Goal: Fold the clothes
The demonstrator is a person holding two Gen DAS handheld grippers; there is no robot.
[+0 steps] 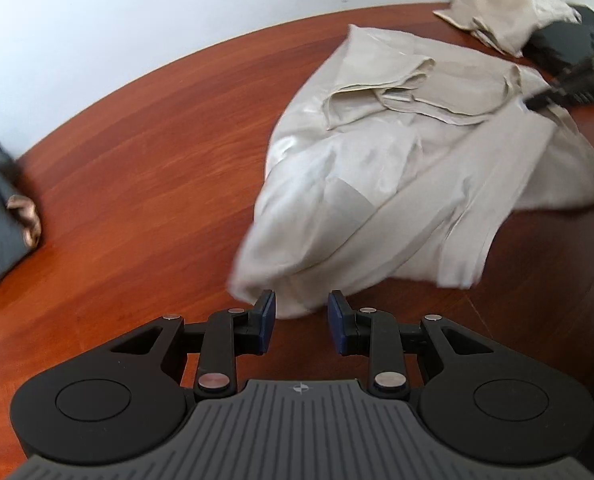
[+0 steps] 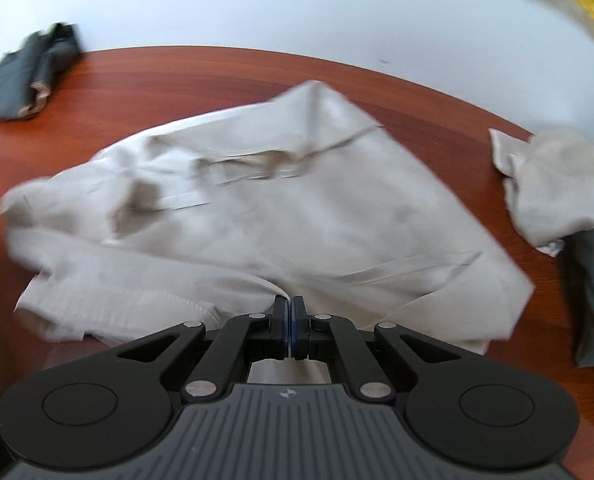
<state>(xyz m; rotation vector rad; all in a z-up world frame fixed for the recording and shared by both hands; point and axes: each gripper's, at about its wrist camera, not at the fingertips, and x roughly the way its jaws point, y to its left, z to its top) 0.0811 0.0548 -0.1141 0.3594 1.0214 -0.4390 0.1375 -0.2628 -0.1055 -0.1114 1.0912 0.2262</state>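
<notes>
Right gripper (image 2: 289,312): jaws closed, pinching a fold of the beige garment (image 2: 281,208). Garment lies crumpled on the wooden table (image 2: 169,76). Dark cloth (image 2: 25,76) at far left. Second beige cloth (image 2: 557,184) at right.

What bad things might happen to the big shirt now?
1. The right gripper is shut on only a thin pinch of the beige garment, so the cloth might slip out when pulled.
2. The left gripper is open with a corner only between its fingers, not squeezed, so that side may stay behind and the fold go crooked.
3. The small beige pile lies close and might get dragged along.
</notes>
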